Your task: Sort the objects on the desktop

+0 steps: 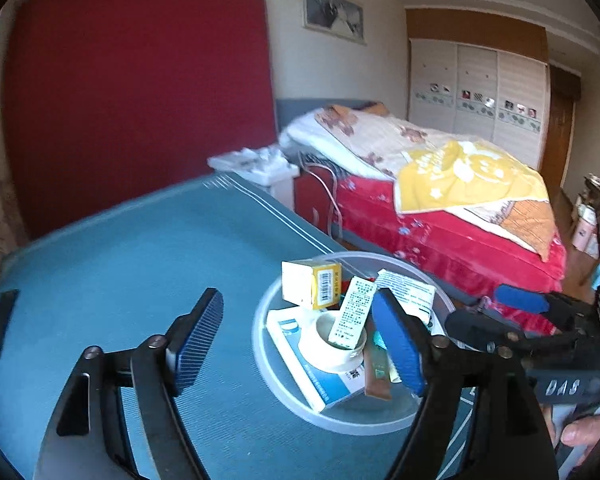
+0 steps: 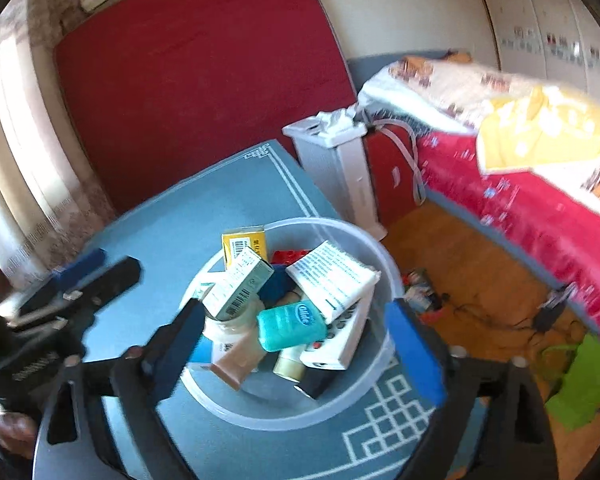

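Observation:
A clear plastic bowl (image 1: 388, 426) (image 2: 340, 228) stands on the blue table near its right edge. It holds several items: a yellow box (image 1: 312, 284) (image 2: 244, 242), a white tape roll (image 1: 332, 344), a slim white box (image 1: 352, 312) (image 2: 240, 284), a teal floss case (image 2: 290, 326), a white printed packet (image 2: 332, 276) and a blue-white box (image 1: 316, 376). My left gripper (image 1: 300, 344) is open and empty, hovering over the bowl's left side. My right gripper (image 2: 300, 344) is open and empty above the bowl; it also shows in the left wrist view (image 1: 500, 312).
The blue cloth-covered table (image 1: 140, 272) (image 2: 204, 200) has a dark flat bar (image 1: 0, 324) at its left edge. A bed with a red cover (image 1: 440, 216) stands to the right, a white stand (image 2: 340, 160) beside the table. Cables and clutter lie on the wooden floor (image 2: 460, 280).

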